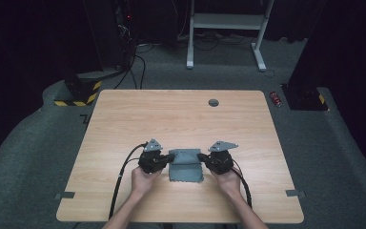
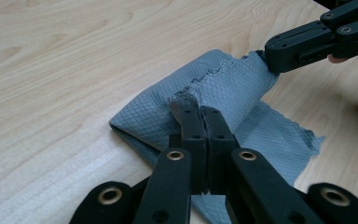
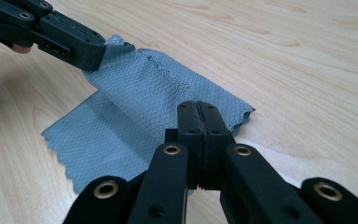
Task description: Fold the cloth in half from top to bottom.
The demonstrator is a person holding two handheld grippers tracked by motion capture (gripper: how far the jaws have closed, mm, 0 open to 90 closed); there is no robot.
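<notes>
A grey quilted cloth lies on the wooden table near the front edge, between both hands. My left gripper is shut on one corner of the cloth, which rises off the table in a fold. My right gripper is shut on the other corner of the cloth. In the high view the left gripper and right gripper face each other across the cloth's far edge. The lower part of the cloth rests flat on the wood.
A round grey grommet sits in the table near its far edge. Tape tabs mark the front corners. On the carpet beyond stand a white desk frame and a red can.
</notes>
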